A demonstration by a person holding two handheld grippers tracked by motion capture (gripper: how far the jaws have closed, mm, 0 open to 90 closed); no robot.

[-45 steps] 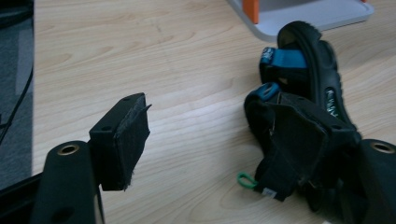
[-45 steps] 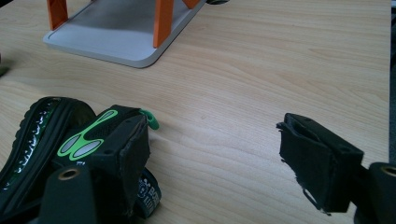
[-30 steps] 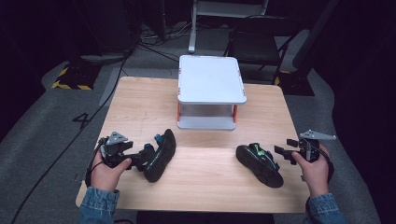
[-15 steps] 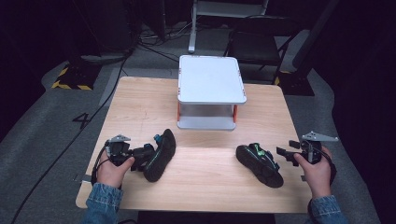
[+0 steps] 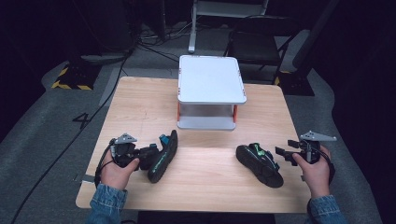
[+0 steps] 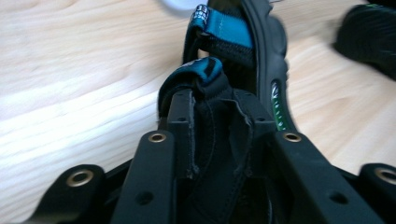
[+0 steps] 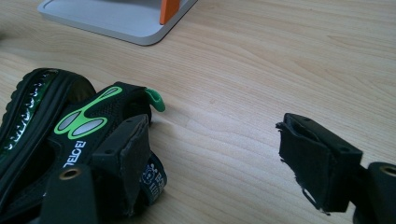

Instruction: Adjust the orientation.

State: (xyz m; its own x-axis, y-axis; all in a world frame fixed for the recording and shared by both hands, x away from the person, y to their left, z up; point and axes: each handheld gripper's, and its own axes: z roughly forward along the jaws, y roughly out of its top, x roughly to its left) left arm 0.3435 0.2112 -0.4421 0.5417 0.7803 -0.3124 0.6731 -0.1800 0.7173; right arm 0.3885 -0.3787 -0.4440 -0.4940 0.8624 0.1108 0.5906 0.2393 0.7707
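Note:
A black sandal with blue straps point(image 5: 164, 150) lies on its side at the table's front left. My left gripper point(image 5: 150, 155) has just been closing its jaws, and they now pinch the sandal's black padded heel strap point(image 6: 219, 135), seen between the jaws of the left gripper point(image 6: 219, 116) in its own view. A second black sandal with green markings point(image 5: 259, 164) lies at the front right. My right gripper point(image 5: 283, 153) stands open just to its right. In the right gripper view that gripper point(image 7: 219, 158) has bare wood between its jaws, with the green-marked sandal point(image 7: 70, 126) beside one finger point(image 7: 123, 149).
A white two-level stand with orange posts point(image 5: 211, 79) sits at the middle back of the wooden table point(image 5: 140, 107); its base point(image 7: 116, 21) lies beyond the right gripper. A dark chair point(image 5: 257, 46) and cables are on the floor behind.
My left hand has moved a little right, up to the blue-strapped sandal, and its jaws have closed onto the heel strap. The right hand and its sandal have stayed put.

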